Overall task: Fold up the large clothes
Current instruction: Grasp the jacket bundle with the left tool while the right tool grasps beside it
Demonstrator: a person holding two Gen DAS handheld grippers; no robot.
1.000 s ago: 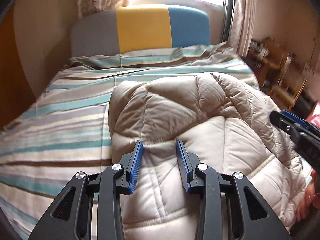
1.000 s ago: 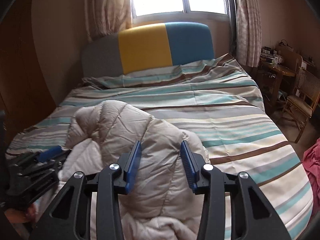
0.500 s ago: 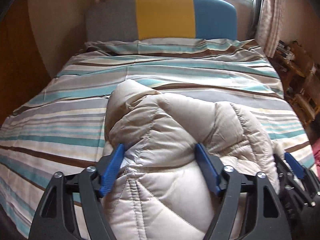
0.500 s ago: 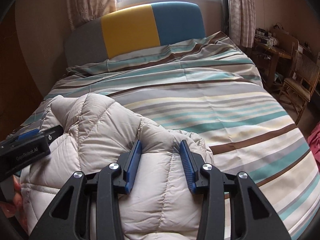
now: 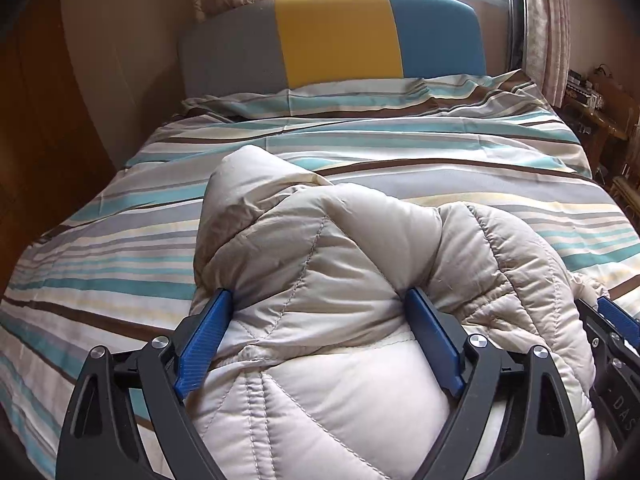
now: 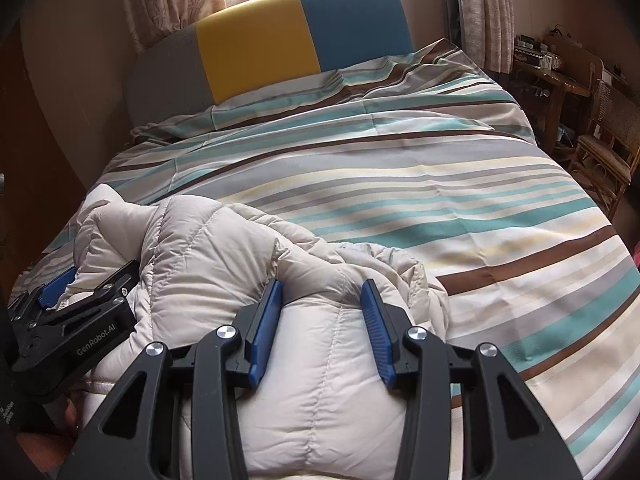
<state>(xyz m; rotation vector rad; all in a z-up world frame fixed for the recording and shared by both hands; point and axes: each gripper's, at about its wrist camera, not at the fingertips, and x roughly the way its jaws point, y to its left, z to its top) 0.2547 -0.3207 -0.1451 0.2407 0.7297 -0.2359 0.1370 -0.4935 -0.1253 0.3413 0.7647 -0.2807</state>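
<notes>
My jacket (image 5: pixel 328 280) lies bunched on the bed (image 5: pixel 120 240), near its foot; I judge the fold laid over but not yet tidied. My left gripper (image 5: pixel 320 332), tilted down, has just been opening, padding bulging between its spread jaws. My right gripper (image 6: pixel 320 320), likewise tilted, pinches a quilted ridge.

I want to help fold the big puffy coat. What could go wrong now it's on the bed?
The puffy coat is springy, so it may pop back open, because the left gripper has just been opening with the coat bulging between its pads. The right gripper grips only one fold, which might slip out. The coat lies bunched near the bed edge and could slide off.
</notes>
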